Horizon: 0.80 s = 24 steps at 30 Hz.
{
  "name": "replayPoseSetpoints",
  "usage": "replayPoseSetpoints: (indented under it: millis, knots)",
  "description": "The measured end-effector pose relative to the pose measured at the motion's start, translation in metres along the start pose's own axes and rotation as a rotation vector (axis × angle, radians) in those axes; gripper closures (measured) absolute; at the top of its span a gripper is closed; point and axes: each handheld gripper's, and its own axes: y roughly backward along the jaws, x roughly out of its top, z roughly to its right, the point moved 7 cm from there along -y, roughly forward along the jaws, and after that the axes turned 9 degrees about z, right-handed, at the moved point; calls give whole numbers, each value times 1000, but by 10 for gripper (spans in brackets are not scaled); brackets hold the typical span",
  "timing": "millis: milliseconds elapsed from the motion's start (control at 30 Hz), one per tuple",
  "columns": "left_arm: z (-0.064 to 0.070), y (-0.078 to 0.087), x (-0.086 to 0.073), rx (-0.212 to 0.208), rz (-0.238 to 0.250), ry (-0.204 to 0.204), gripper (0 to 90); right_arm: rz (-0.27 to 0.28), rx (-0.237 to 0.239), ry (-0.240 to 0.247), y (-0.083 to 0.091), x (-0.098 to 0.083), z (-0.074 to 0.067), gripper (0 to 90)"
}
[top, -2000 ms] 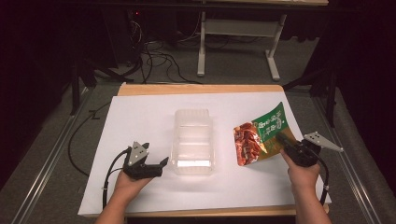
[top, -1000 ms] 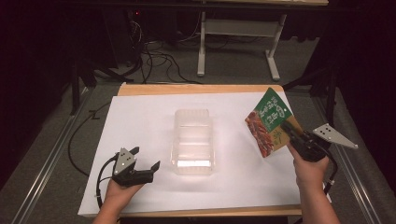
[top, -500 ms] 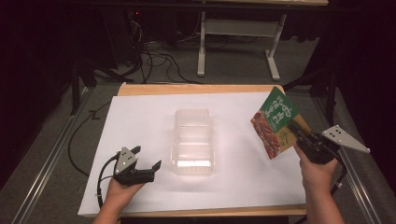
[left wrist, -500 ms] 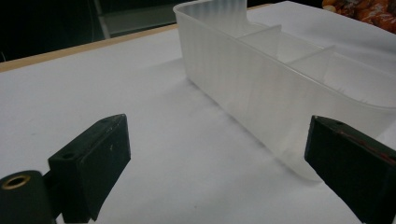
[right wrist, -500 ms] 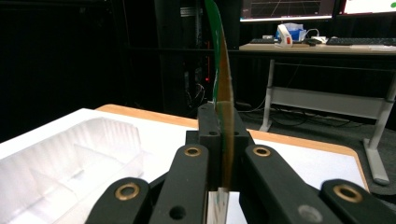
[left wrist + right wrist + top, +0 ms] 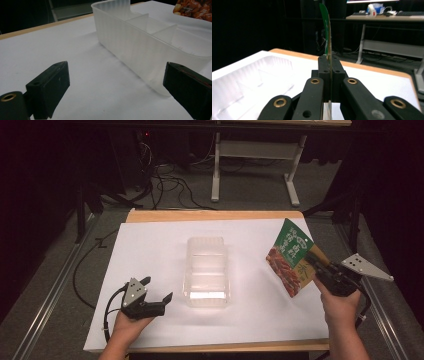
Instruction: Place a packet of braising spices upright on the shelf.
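Item: green-and-red foil snack packet (image 6: 292,256), clamped edge-on in the closed right hand-held gripper (image 6: 320,268), aloft at 3 o'clock of clear ribbed plastic compartment tray (image 6: 206,270); left hand-held gripper (image 6: 155,295) gapes empty; next, probably lowering into tray.

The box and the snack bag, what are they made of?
The box looks like thin, frosted see-through plastic: its ribbed walls and the dividers inside show through in the left gripper view. The bag, clamped edge-on in the right gripper, looks like glossy printed plastic film or foil, green with a food picture. It is very thin; which kind of film, I cannot tell.
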Motion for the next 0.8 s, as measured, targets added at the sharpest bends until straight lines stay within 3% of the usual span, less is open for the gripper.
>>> replayPoseSetpoints:
  millis: [267,400,600,800]
  knots:
    - [-1,0,0,0,0,-5,73,-56,10,-18,-13,-16,0,900]
    - [1,1,0,-5,-1,-12,73,-44,8,-11,-16,-20,-1,897]
    - [1,1,0,-6,-1,-12,73,-40,9,-29,-19,-28,1,784]
    - [1,1,0,-5,-2,-13,73,-63,-5,-55,-20,-39,7,799]
